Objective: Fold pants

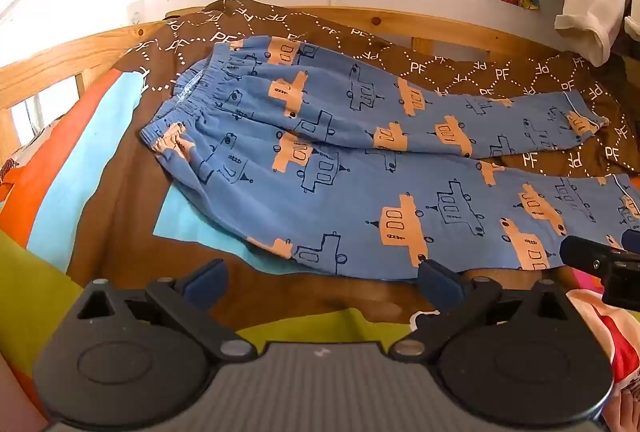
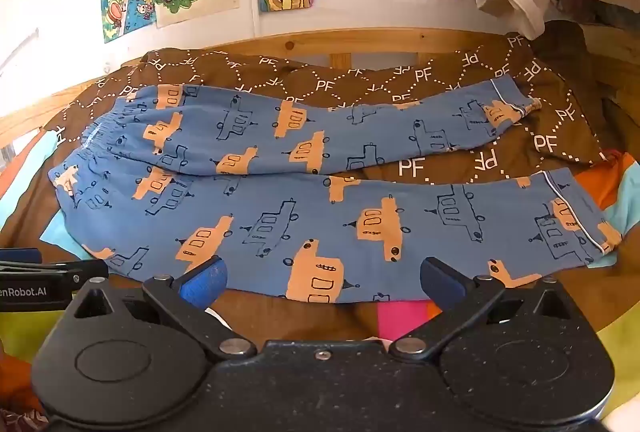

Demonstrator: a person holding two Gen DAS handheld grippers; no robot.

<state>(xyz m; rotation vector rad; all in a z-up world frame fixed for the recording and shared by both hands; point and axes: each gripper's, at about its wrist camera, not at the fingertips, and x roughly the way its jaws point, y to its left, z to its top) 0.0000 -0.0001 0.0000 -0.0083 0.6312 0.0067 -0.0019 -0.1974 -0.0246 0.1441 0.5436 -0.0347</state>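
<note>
The pants (image 2: 304, 200) lie flat on the bed (image 2: 280, 316), stretched sideways — just ahead of both tongs. Left tongs (image 1: 322, 282) and right tongs (image 2: 322, 282) are spread, empty — right ones nearer the cuffs.

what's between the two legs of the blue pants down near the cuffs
A wedge of brown blanket with white PF lettering shows between the two legs of the blue boat-print pants; clearest in the right wrist view.

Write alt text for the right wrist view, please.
Blue pants printed with orange and outlined vehicles lie unfolded across a brown PF-patterned blanket, waistband left, legs apart. The open right gripper hovers at the near leg's edge, holding nothing; the left gripper shows at far left.
</note>
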